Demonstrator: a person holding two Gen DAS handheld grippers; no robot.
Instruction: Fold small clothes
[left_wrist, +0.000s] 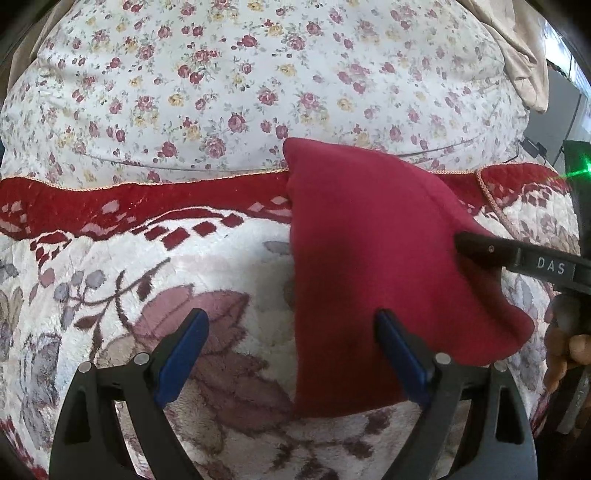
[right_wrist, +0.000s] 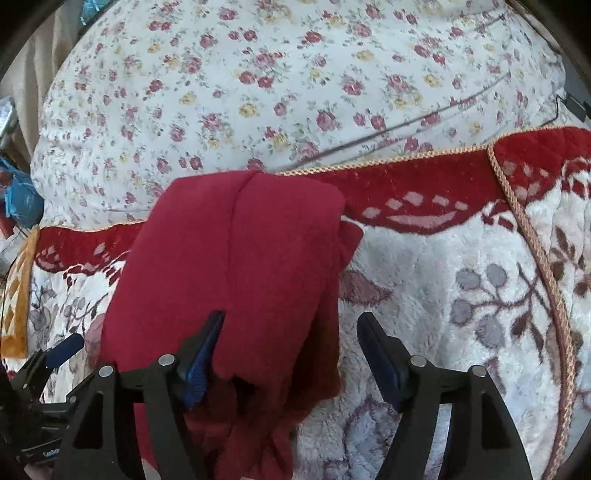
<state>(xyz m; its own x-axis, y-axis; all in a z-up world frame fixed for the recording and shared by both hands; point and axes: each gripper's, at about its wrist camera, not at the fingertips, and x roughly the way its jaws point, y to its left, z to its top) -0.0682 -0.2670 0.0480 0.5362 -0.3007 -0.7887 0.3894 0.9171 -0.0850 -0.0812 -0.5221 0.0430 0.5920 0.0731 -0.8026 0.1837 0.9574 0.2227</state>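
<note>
Fingers of both the left gripper (left_wrist: 291, 334) and right gripper (right_wrist: 291, 338) stand spread, gripping nothing, over a folded red garment (right_wrist: 236, 266) lying at 12 o'clock on the plush blanket (right_wrist: 424, 280), apparently awaiting a final smoothing or fold

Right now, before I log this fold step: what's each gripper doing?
Left gripper: open, holding nothing, its right finger over the red garment.
Right gripper: open, holding nothing, its left finger over the garment.
</note>
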